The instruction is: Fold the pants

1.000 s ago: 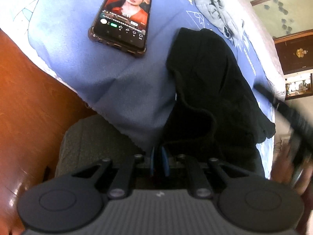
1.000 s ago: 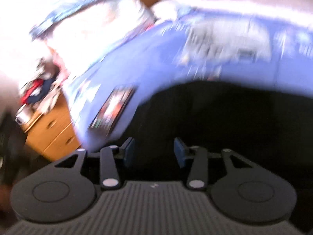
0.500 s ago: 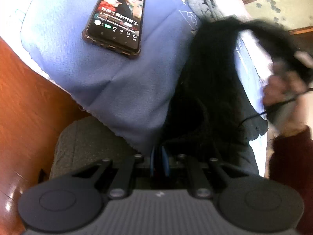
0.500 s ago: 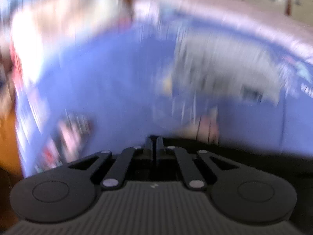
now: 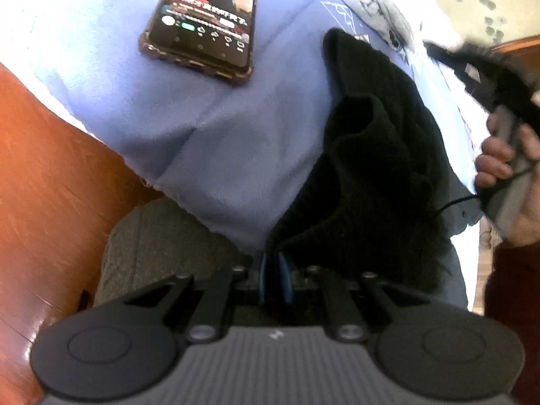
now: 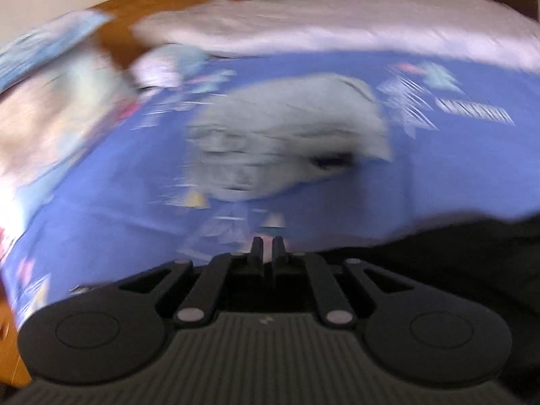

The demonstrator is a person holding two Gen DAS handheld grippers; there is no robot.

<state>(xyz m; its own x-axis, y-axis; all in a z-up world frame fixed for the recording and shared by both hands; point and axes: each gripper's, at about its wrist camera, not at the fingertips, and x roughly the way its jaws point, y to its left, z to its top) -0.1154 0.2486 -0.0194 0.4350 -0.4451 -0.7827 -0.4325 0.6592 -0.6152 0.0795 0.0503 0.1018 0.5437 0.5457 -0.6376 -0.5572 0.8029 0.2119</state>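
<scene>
The black pants (image 5: 378, 155) lie bunched on the blue bedsheet (image 5: 209, 128) near the bed's edge. My left gripper (image 5: 275, 278) is shut on one corner of the pants, pulled over the edge. In the right wrist view my right gripper (image 6: 268, 253) has its jaws nearly closed on black cloth of the pants (image 6: 455, 253), which trails off to the right. In the left wrist view the right gripper and the hand holding it (image 5: 506, 162) are raised at the far right with black cloth hanging from them.
A phone (image 5: 202, 20) with a lit screen lies on the sheet to the left of the pants. A crumpled grey garment (image 6: 287, 141) lies further in on the bed, also in the left wrist view (image 5: 371, 0). Wooden floor (image 5: 44, 168) and a grey-clad knee (image 5: 158, 236) are below the edge.
My right gripper closed from open onto the pants and lifted that end up and towards the far side. The left gripper stayed shut on its corner and shifted slightly.
</scene>
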